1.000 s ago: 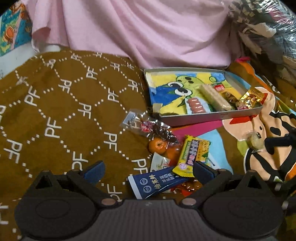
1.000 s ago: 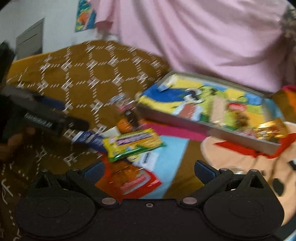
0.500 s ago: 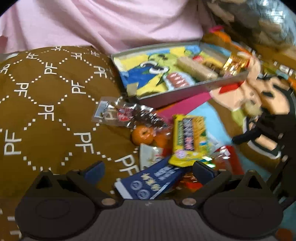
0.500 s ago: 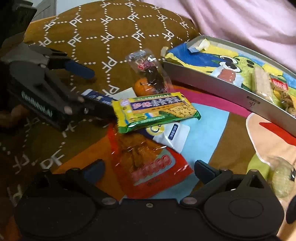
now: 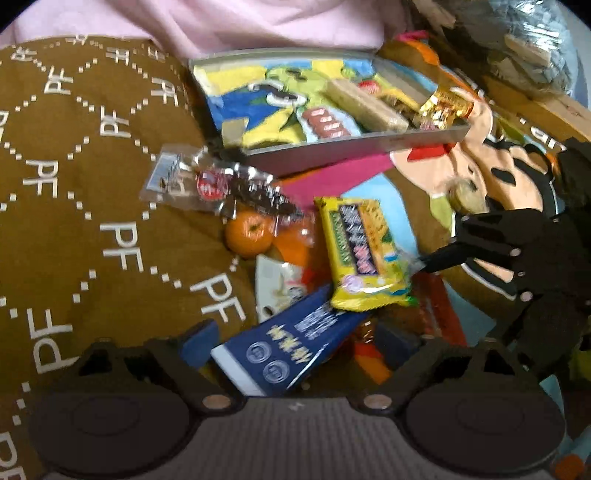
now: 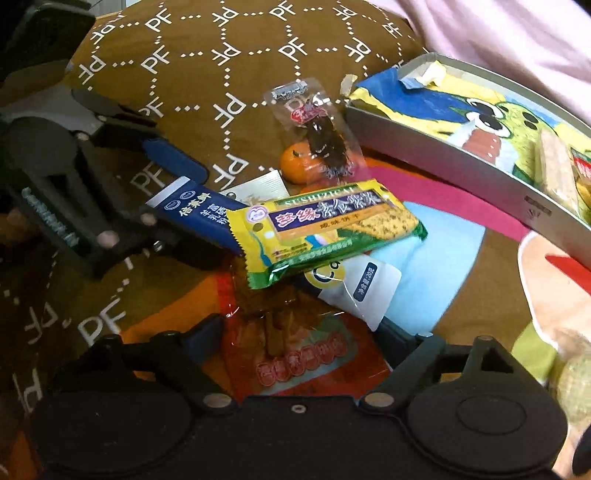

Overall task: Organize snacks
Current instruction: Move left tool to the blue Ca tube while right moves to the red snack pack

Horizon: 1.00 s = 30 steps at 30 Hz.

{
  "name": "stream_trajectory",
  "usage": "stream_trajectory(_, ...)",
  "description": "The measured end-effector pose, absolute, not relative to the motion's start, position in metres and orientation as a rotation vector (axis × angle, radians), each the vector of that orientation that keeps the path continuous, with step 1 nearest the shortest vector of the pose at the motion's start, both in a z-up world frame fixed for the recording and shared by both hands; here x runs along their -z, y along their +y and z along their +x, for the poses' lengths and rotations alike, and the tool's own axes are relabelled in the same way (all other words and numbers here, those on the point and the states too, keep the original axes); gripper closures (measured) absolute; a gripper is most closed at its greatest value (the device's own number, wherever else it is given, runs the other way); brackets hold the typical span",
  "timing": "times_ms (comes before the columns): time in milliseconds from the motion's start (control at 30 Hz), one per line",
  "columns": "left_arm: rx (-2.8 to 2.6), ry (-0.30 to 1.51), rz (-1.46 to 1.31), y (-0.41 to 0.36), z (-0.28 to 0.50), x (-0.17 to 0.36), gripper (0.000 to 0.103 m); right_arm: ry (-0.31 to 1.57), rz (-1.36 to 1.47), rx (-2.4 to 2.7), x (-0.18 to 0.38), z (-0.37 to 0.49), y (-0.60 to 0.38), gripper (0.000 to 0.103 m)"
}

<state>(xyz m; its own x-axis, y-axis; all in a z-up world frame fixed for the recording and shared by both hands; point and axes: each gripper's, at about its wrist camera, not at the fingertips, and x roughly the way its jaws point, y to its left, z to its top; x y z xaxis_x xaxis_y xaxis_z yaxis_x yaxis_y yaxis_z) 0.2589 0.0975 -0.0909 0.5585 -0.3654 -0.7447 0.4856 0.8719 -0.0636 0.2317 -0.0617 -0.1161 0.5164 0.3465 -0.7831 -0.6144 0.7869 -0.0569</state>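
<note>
I am holding both tools low over the snack pile on the bed. The left hand-held gripper [image 5: 295,347] is straddling the navy blue packet [image 5: 291,354]; its jaws have just been closing, and the packet is lying between them, but I cannot tell whether the pads are pressing on it yet. In the right wrist view the same left tool is reaching in from the left edge, its blue fingers [image 6: 173,158] on either side of that packet's end.

The right hand-held gripper [image 6: 299,339] is sitting over the red-orange snack bag [image 6: 295,354]; its jaws have also just been closing, with the bag between them, and again contact is not clear.

The yellow-green biscuit pack [image 6: 325,229] is lying on top of the pile, overlapping the navy packet and a white sachet [image 6: 365,291]. Beyond it, a tangerine [image 6: 295,166] is resting under a clear wrapper with dark contents [image 6: 317,129], on the brown quilt printed with "PF" [image 6: 221,55].

The grey tray [image 5: 354,147] with a cartoon lining is sitting toward the far side of the bed, near the pink fabric [image 5: 221,18]. It is holding a pale wafer bar [image 5: 365,103] and a gold-wrapped sweet [image 5: 447,103] at its right end. A small round wrapped sweet [image 5: 465,192] is lying apart on the cartoon blanket [image 5: 491,177].
</note>
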Motion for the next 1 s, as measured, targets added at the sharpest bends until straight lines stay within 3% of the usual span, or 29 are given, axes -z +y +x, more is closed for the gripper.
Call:
stream_trajectory(467,0.631,0.987,0.17,0.073,0.227,0.083,0.029,0.902,-0.363,-0.566,0.101,0.173,-0.091,0.016)
stream_trajectory(833,0.69,0.884,0.351,0.033,0.214,0.086,0.021,0.88,-0.36,-0.558,0.099,0.158,-0.094,0.016)
stream_trajectory(1000,0.693,0.925,0.348,0.029,0.214,0.096,0.031,0.881,-0.377,-0.55,0.099,0.157,-0.09,0.016)
